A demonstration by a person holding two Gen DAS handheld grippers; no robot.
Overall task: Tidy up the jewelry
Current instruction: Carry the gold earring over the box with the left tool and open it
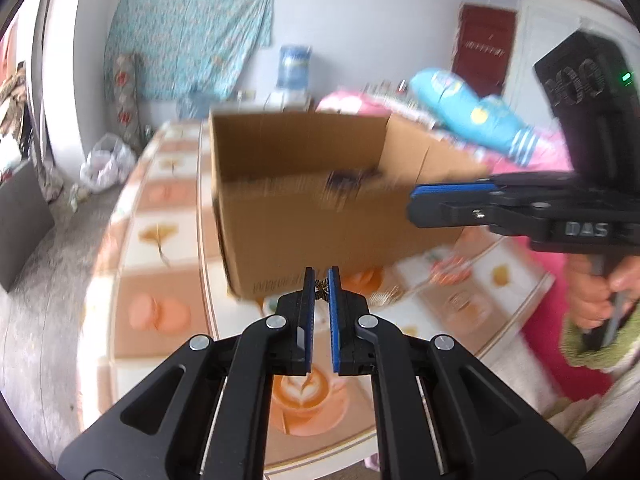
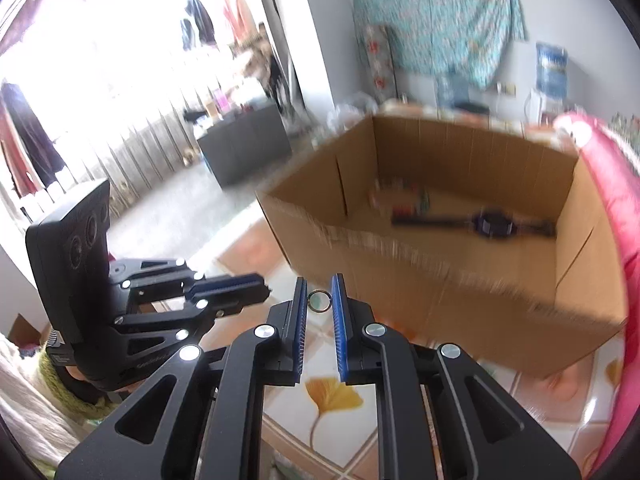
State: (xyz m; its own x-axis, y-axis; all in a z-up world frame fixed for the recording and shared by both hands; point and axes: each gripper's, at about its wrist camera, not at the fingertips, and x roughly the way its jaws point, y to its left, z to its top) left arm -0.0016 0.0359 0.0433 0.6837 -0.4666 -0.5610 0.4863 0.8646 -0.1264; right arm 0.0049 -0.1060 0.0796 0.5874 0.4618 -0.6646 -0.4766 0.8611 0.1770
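Bright daylight, window glare, motion-blurred background, fisheye-warped edges.

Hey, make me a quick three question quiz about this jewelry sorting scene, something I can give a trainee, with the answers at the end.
1. True or false: the left tool is empty.
2. What does the right tool grip: A) a watch, B) a small metal ring, C) a necklace?
3. Fill in: the dark wristwatch lies inside the open ______.

Key:
1. False; it pinches a small butterfly-shaped piece between its fingertips.
2. B.
3. Cardboard box, on the patterned table.
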